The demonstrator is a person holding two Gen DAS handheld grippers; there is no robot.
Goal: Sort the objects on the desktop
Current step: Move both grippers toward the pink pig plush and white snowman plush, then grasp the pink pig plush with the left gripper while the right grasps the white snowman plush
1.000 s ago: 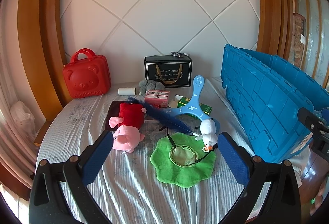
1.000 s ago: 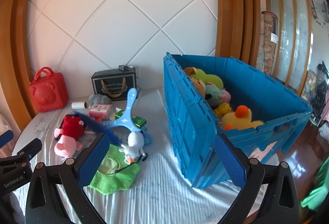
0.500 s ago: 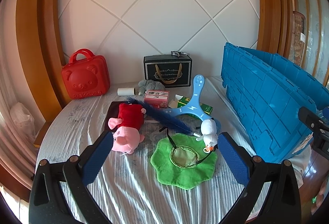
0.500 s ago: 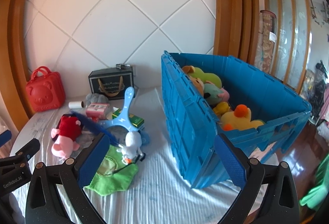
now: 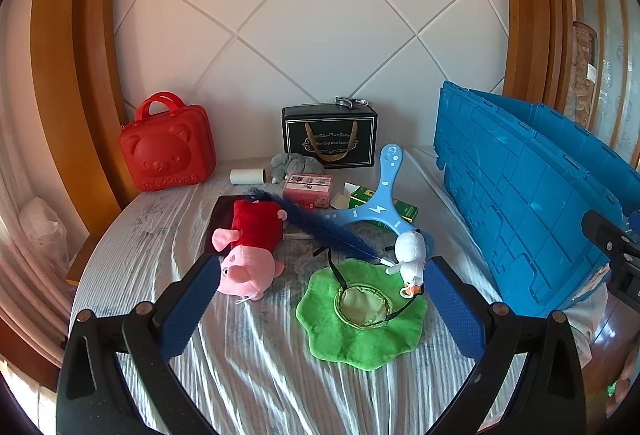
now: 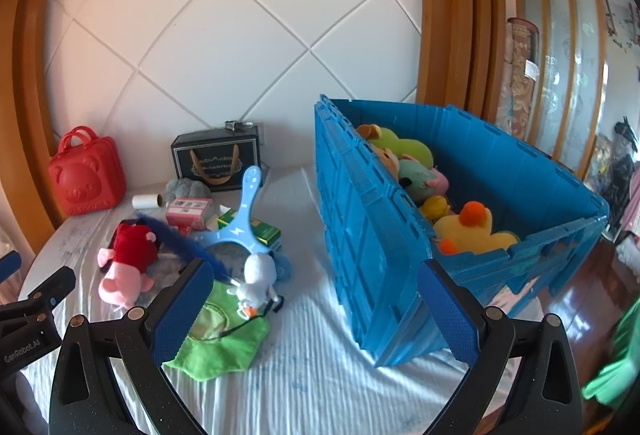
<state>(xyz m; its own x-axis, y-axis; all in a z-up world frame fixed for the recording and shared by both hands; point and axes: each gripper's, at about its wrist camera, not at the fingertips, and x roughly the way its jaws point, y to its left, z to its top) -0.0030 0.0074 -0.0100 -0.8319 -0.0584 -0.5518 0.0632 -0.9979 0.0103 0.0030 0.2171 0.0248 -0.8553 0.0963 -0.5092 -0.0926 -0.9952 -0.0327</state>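
A pink pig plush in a red dress (image 5: 250,247) (image 6: 126,263) lies on the white table. To its right lie a green leaf-shaped cloth (image 5: 362,315) (image 6: 218,335), a small white goose plush (image 5: 410,255) (image 6: 258,281), a dark blue feather (image 5: 320,229) and a light blue boomerang toy (image 5: 380,207) (image 6: 240,223). A blue crate (image 6: 440,235) (image 5: 532,203) at the right holds several plush toys, including a yellow duck (image 6: 472,231). My left gripper (image 5: 320,303) is open and empty above the table before the pig and the cloth. My right gripper (image 6: 316,311) is open and empty before the crate's near corner.
At the back stand a red bear suitcase (image 5: 168,149), a black gift box (image 5: 330,137), a white roll (image 5: 248,176), a grey plush (image 5: 296,163), a pink box (image 5: 308,189) and a green box (image 5: 400,209). A padded wall lies behind. The floor drops off at the right.
Both grippers have drifted slightly back and up, so the objects sit a little lower in view. Nothing on the table has moved, and both grippers stay open.
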